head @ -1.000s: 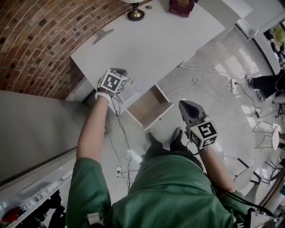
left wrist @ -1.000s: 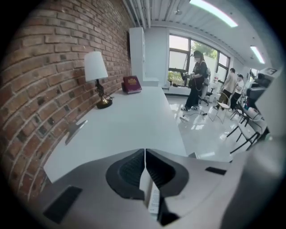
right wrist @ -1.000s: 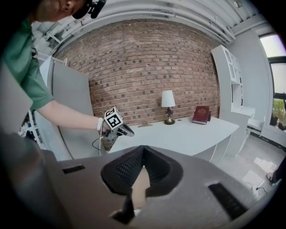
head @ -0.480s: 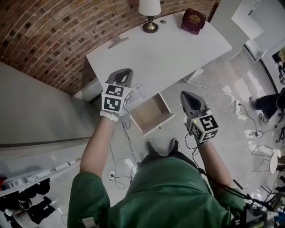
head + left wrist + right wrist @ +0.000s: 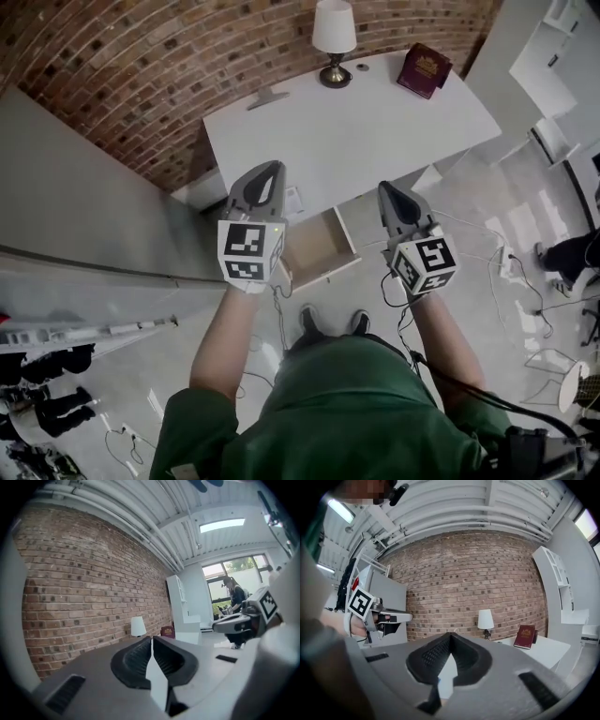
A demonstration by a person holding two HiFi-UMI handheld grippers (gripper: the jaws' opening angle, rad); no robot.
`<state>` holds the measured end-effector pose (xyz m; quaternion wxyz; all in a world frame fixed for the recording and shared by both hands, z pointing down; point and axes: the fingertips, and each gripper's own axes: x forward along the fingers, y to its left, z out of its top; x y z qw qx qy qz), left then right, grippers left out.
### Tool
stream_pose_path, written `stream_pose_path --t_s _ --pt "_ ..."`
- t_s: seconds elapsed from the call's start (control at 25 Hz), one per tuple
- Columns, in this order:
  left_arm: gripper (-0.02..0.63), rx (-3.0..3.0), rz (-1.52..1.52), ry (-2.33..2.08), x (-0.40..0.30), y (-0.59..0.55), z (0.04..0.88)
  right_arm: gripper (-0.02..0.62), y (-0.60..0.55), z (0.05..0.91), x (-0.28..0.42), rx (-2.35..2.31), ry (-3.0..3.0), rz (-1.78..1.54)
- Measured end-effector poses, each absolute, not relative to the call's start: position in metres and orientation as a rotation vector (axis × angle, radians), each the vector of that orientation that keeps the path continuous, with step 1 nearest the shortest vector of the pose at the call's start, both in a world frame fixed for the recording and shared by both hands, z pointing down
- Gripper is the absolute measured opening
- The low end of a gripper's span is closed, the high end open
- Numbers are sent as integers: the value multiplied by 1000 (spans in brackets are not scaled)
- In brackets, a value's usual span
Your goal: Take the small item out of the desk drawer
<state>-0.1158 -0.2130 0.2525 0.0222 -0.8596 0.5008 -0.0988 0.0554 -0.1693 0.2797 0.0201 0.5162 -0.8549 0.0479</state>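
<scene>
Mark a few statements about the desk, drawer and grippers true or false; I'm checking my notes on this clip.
1. The drawer is open. True.
2. The lamp stands on the floor. False: it stands on the desk, near the brick wall.
3. The left gripper and right gripper both have their jaws together. True.
4. One gripper is reaching into the drawer. False: both are held up outside it.
5. The book lies in the drawer. False: it lies on the desk's far corner.
</scene>
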Motion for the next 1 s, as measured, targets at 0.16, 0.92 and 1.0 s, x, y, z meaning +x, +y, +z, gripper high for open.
stream_pose_path --t_s 0.16,0.92,1.0 --pt "11 -2626 -196 1630 -108 -193 231 3 -172 265 65 1584 -2711 106" --pt "11 -2488 -53 1791 -127 -168 192 3 -171 208 71 1527 -2791 -157" --pt "11 -2485 -51 1784 -130 -166 190 2 -169 207 69 1530 -2790 -156"
